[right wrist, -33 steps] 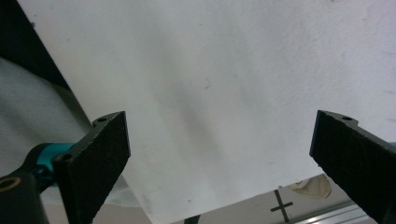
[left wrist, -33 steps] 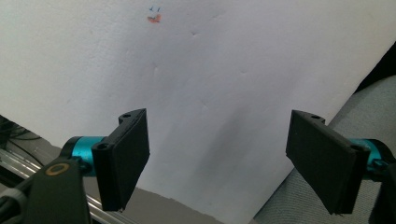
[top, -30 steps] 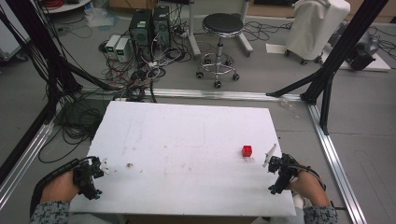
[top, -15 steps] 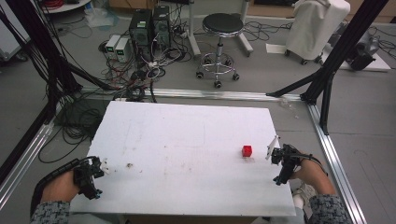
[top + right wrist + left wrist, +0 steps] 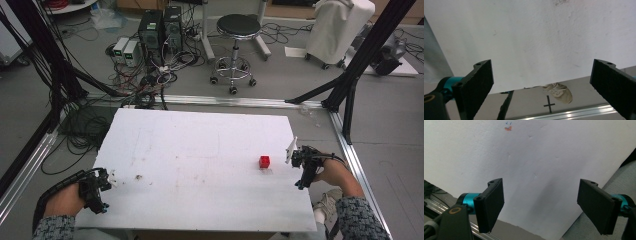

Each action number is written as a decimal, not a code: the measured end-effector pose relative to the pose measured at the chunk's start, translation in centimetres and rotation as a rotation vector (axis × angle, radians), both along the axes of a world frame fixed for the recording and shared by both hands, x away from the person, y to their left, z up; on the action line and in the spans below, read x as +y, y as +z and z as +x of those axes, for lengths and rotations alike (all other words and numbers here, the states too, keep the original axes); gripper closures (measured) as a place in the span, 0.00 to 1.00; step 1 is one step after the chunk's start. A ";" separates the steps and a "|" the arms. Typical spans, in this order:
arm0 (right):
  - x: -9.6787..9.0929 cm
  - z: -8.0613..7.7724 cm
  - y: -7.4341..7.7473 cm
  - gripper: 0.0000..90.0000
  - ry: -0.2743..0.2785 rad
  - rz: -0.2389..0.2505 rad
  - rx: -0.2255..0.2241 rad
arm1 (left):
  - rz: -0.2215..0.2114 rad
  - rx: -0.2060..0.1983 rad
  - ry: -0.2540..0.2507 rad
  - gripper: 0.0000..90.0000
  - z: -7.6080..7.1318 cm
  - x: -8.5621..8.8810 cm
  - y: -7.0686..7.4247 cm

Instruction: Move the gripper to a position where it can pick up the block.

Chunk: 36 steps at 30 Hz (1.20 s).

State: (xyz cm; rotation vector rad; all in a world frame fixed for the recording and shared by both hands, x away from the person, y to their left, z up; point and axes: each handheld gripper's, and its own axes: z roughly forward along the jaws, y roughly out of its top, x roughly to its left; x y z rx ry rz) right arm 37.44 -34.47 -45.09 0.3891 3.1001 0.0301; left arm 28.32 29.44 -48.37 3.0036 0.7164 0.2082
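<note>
I'd moved my right tongs [image 5: 296, 161] up the desk's [image 5: 200, 150] right edge beside the cube [image 5: 264, 161]; both tongs spread, left tongs [image 5: 102, 181] idle—probably a pickup.

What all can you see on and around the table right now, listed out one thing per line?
small red cube: one, red, on the table right of centre, near the right gripper
white rectangular foam table board: one, white with faint marks, centre
small brownish speck: one, on the board near the left gripper
black round swivel stool: one, black seat on chrome base, floor beyond the table
black computer towers: two, black, floor at far left, with tangled cables
white covered cart: one, white, floor at far right
aluminium frame rails: silver, around the table
left gripper: one, black, near left corner, jaws open
right gripper: one, black, right edge, jaws open
</note>
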 end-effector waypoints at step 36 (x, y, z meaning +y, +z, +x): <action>4.1 6.2 -0.3 0.05 0.189 0.005 -0.065 | 0.011 -0.003 -0.004 0.24 0.0 -0.3 -0.1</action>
